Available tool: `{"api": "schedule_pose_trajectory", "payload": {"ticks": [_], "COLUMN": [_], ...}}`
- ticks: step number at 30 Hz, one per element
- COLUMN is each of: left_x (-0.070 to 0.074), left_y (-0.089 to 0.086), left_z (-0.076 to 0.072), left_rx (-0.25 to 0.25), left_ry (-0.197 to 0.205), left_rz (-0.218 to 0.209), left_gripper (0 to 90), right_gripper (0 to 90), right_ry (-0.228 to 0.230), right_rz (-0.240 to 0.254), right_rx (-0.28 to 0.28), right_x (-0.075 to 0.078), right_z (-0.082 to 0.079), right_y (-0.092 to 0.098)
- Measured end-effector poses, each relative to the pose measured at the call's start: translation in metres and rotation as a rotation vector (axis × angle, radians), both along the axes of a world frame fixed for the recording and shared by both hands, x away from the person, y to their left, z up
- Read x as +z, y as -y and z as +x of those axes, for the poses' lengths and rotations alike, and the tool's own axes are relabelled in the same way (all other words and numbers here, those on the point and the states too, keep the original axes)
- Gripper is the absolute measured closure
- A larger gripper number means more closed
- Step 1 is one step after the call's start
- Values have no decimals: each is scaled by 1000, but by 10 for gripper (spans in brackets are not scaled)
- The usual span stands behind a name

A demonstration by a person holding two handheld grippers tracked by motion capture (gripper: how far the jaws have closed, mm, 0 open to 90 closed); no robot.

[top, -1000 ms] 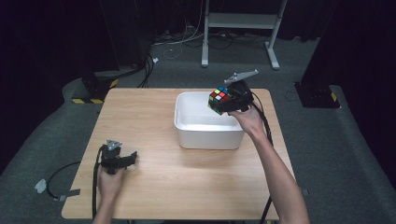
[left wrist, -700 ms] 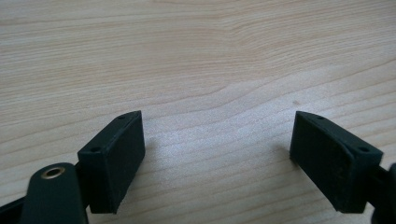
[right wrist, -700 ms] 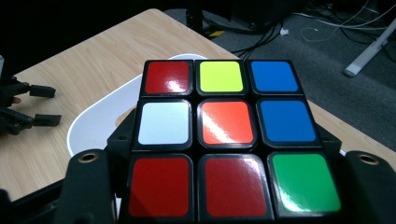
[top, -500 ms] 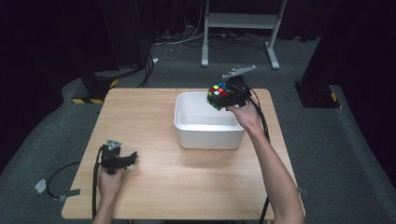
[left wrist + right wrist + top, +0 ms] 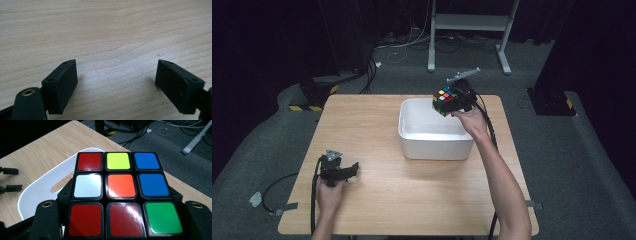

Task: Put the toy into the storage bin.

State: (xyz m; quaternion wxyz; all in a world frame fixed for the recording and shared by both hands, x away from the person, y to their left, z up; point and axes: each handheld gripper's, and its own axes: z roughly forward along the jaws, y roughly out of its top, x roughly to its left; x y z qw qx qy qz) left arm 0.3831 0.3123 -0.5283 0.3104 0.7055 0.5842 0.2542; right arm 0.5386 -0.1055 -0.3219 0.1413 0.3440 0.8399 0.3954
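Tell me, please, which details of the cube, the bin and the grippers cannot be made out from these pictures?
- Puzzle cube: its lower faces, hidden by the right gripper in the right gripper view.
- White bin: its near inside wall, behind its own rim in the high view; part of its floor, behind the cube in the right gripper view.
- Left gripper: its body, cut off at the bottom of the left gripper view.

The table point(image 5: 412, 200) is made of light wood with wavy lines in it, and it stands on a grey floor point(image 5: 582, 150). A white tub point(image 5: 434, 142) sits on the table near the far edge. The left claw point(image 5: 346, 172) rests low on the near left part of the table.
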Motion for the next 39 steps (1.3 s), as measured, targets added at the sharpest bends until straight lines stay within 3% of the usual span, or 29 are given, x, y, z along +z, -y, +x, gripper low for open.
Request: {"api": "schedule_pose_trajectory", "payload": {"ticks": [14,17,30,39], "left_x": [0,0,0,0], "left_y": [0,0,0,0], "left_z": [0,0,0,0], "left_rx": [0,0,0,0], "left_ry": [1,0,0,0], "left_rz": [1,1,1,1], "left_gripper": [181,182,182,182], "right_gripper": [336,337,336,337], "right_ry": [-24,-33,-62,-60], "right_rz": [-4,-24,-26,-44], "right_rx": [-61,-66,-93,-98], "right_x": [-13,-16,-27,-32], "right_z": [12,14,20,23], "right_y": [3,2,8,8]}}
